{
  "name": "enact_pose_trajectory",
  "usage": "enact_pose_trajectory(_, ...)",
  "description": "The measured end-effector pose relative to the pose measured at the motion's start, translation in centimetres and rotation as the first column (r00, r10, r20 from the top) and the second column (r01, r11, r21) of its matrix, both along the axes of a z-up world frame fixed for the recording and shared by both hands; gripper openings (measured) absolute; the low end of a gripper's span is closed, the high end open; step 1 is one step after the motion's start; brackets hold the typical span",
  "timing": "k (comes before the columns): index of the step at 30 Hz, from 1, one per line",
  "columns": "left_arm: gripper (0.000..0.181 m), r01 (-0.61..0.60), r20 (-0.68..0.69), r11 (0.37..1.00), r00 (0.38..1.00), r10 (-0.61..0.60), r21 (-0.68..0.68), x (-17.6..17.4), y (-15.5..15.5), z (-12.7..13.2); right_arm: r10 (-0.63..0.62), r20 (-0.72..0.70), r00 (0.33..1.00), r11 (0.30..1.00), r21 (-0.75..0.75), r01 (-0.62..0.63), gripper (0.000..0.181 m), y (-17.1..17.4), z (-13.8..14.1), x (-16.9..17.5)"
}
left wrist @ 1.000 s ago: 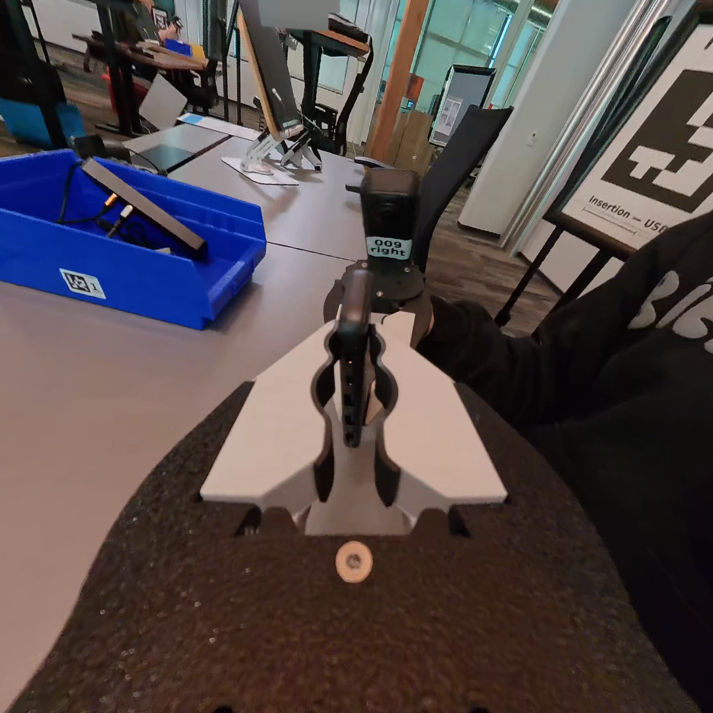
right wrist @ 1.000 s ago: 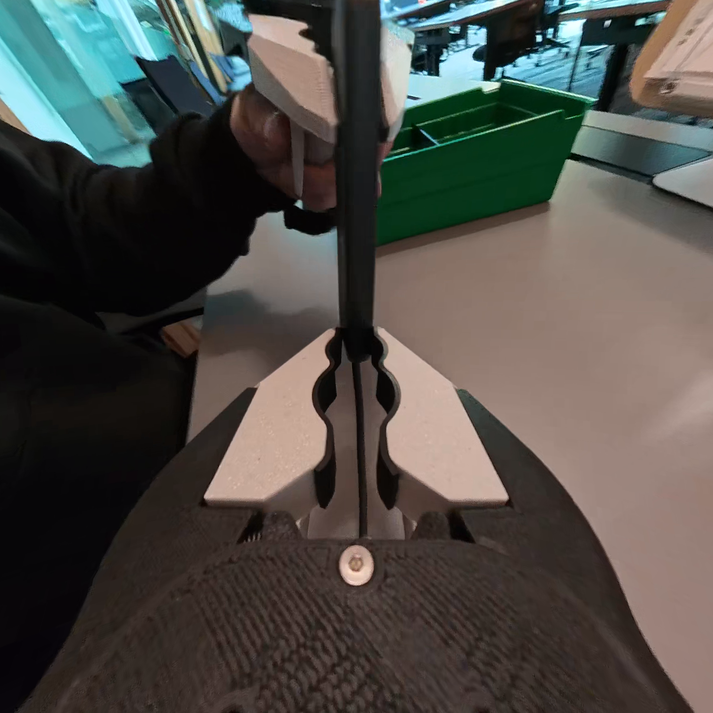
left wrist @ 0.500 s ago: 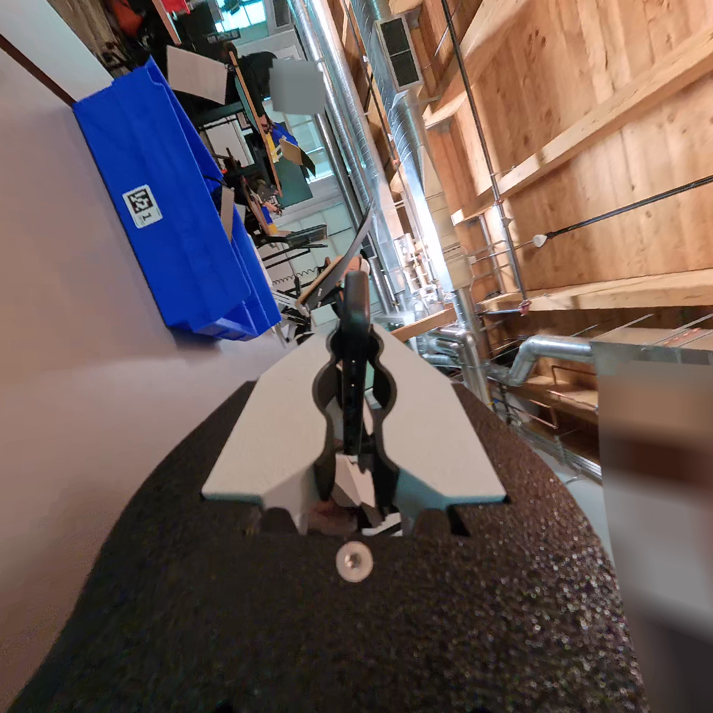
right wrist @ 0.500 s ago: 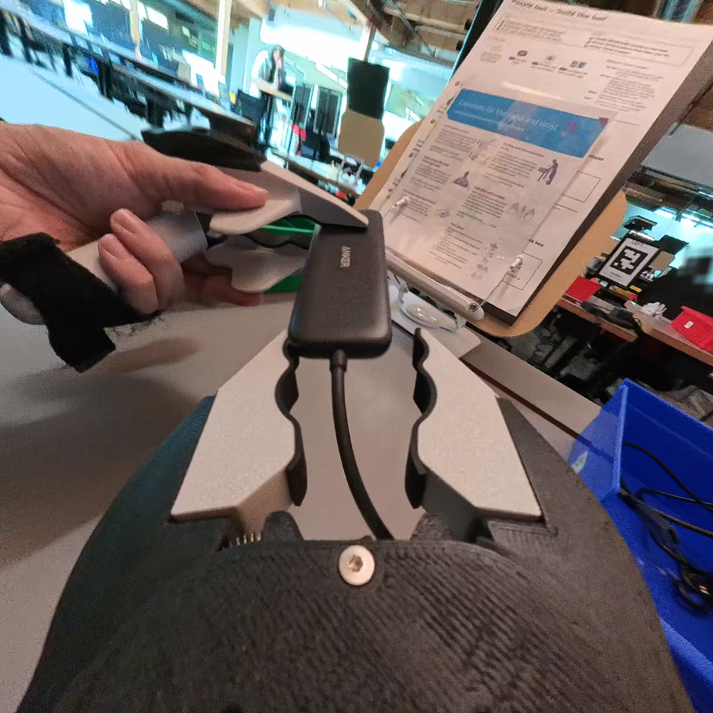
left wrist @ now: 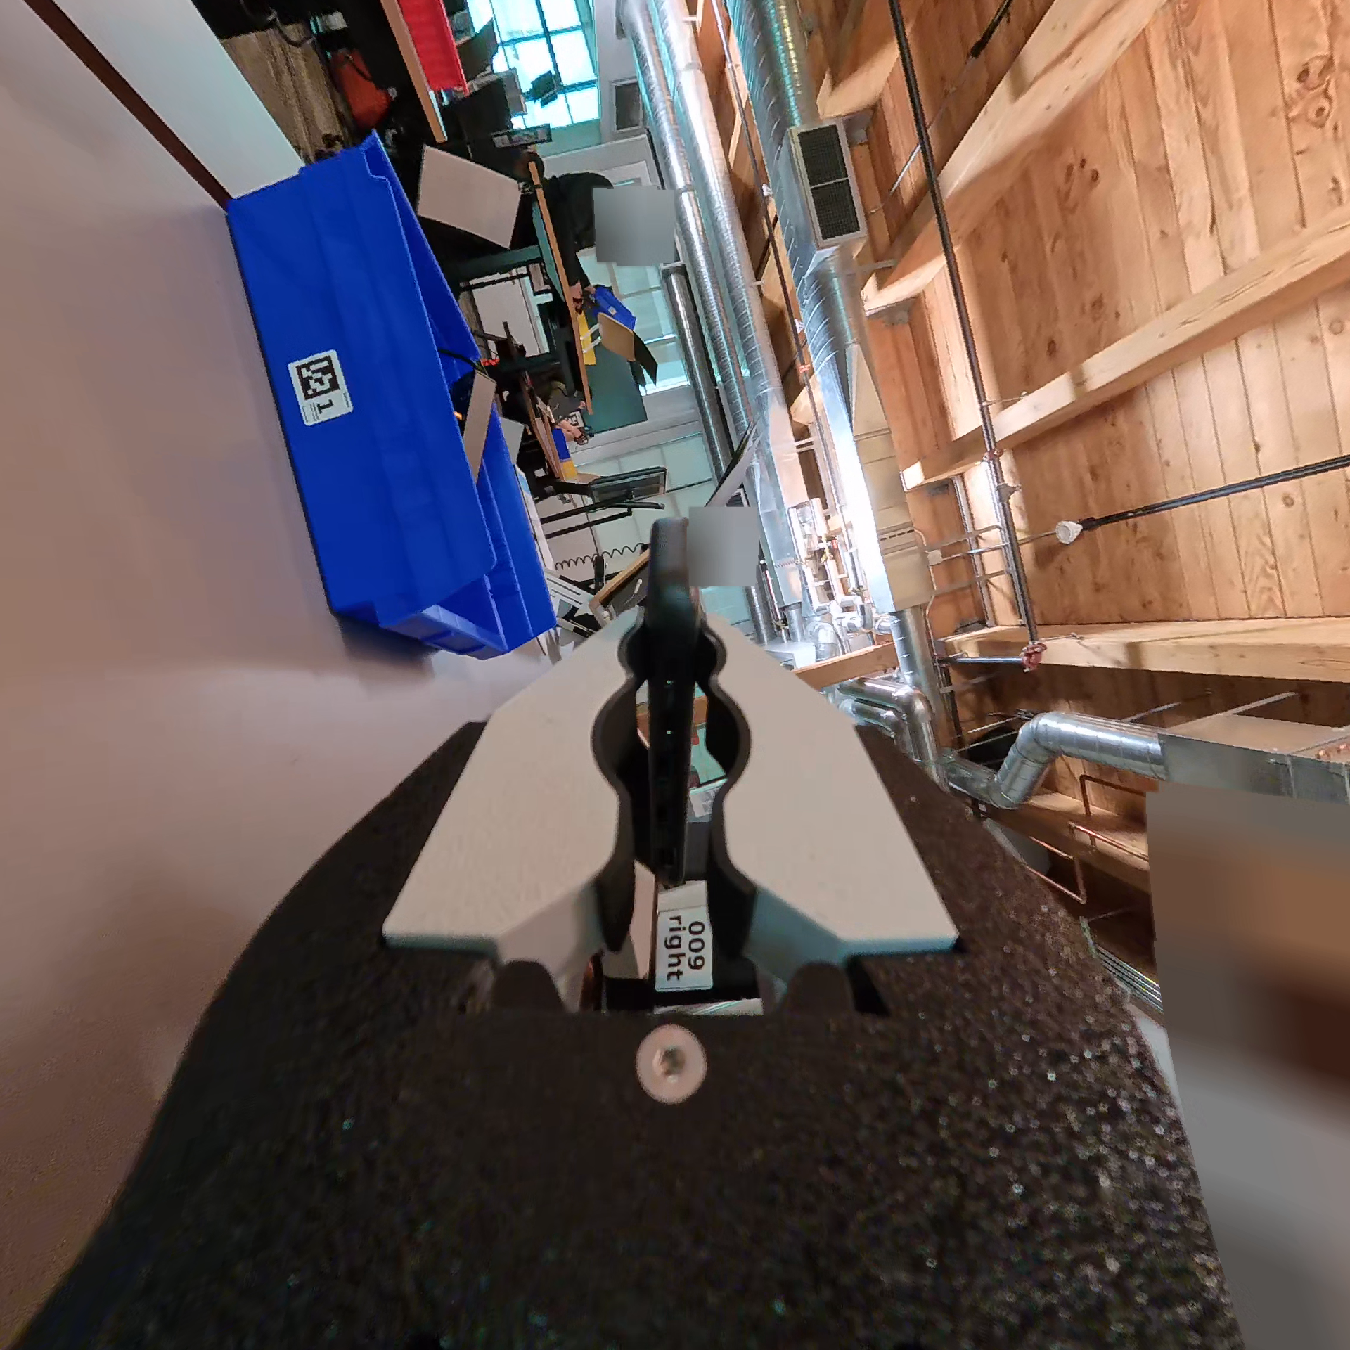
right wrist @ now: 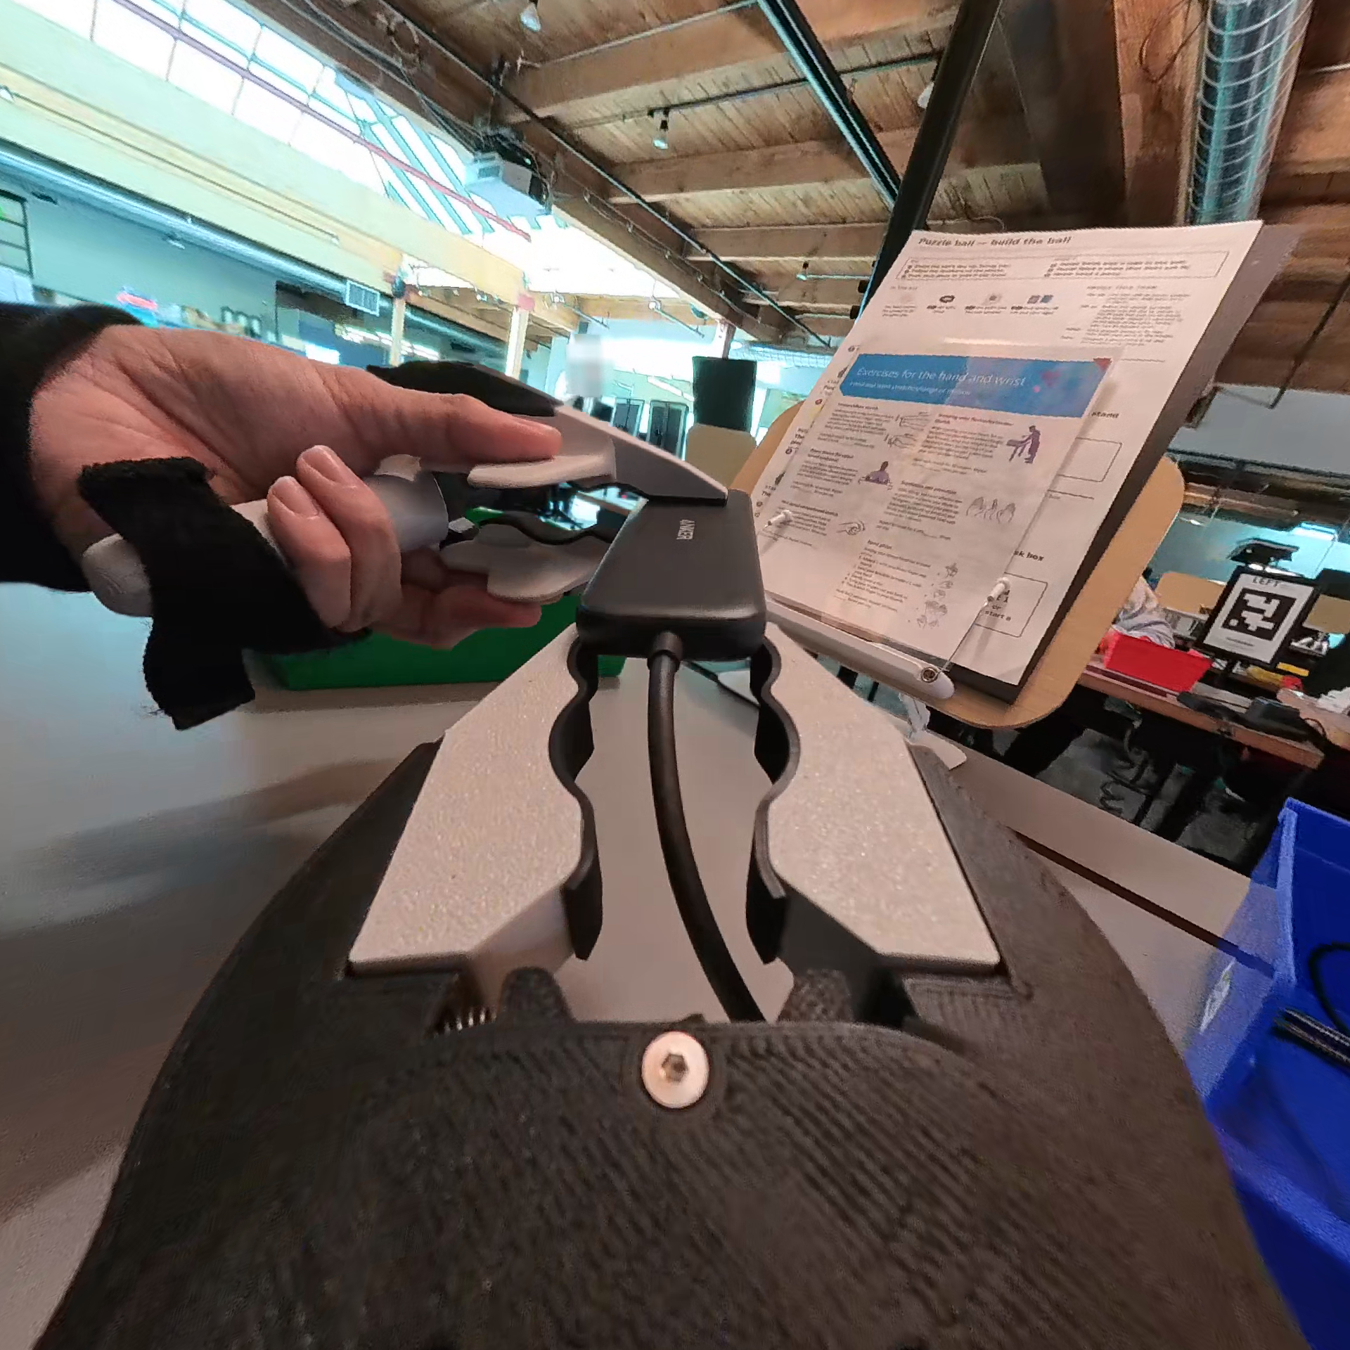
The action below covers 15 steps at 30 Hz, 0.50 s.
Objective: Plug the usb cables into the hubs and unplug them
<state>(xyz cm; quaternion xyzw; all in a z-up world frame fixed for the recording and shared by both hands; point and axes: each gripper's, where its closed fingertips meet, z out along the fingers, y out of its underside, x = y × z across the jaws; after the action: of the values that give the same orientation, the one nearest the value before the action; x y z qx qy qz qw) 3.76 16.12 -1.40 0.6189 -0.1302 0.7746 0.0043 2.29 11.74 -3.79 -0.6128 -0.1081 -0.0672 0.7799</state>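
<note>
Only one black USB hub (right wrist: pixel 676 566) in view, flat side up, long axis running away from the right wrist camera, its one cable (right wrist: pixel 679 818) trailing back between the spread fingers of the right gripper (right wrist: pixel 672 661), released. Held above the grey table (right wrist: pixel 146 774), pinched edge-on in the left gripper (left wrist: pixel 668 657), clamped on its faces. One hand (right wrist: pixel 292 482) around that gripper. One blue bin (left wrist: pixel 365 409), one green bin (right wrist: pixel 409 657), one document stand (right wrist: pixel 1023 467) beyond.
</note>
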Motion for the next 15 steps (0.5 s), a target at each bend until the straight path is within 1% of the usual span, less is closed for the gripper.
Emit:
enact_pose_trajectory(1,0.009,-0.004,-0.003,1.0,1.0,0.004,0.003,0.0,-0.1,0.1,0.015,0.003,1.0,1.0,0.008,-0.015,0.043,-0.1,0.0,-0.2)
enact_pose_trajectory(2,0.009,-0.012,-0.002,1.0,1.0,0.012,0.008,0.0,-0.1,0.2,0.046,0.007,0.999,0.999,0.013,-0.046,0.05,-0.2,0.1,-0.6)
enact_pose_trajectory(3,0.009,-0.019,-0.002,1.0,1.0,0.019,0.011,0.0,-0.1,0.3,0.055,0.001,0.998,0.998,0.024,-0.055,0.052,-0.3,0.2,-0.7)
enact_pose_trajectory(6,0.009,-0.036,-0.019,0.999,0.999,0.036,0.018,0.1,0.0,0.1,0.007,0.005,1.0,0.995,0.101,-0.007,0.049,-0.9,1.3,-0.1)
enact_pose_trajectory(7,0.009,-0.04,-0.022,0.999,0.999,0.04,0.015,0.1,0.1,0.0,-0.002,0.009,1.0,0.995,0.103,0.001,0.05,-0.9,1.3,0.0)
enact_pose_trajectory(9,0.009,-0.044,-0.02,0.999,0.999,0.044,-0.005,0.0,0.1,0.0,0.006,0.019,1.0,0.997,0.071,-0.007,0.045,-0.7,0.9,-0.1)
enact_pose_trajectory(11,0.009,-0.058,-0.024,0.998,0.998,0.058,-0.009,0.0,0.3,-0.2,-0.025,0.034,0.999,0.998,0.065,0.022,0.045,-0.6,0.7,0.1)
enact_pose_trajectory(15,0.009,-0.05,-0.017,0.999,0.999,0.05,-0.014,0.1,0.3,-0.2,-0.032,0.002,0.999,0.997,0.067,0.032,0.045,-0.6,1.1,0.0)
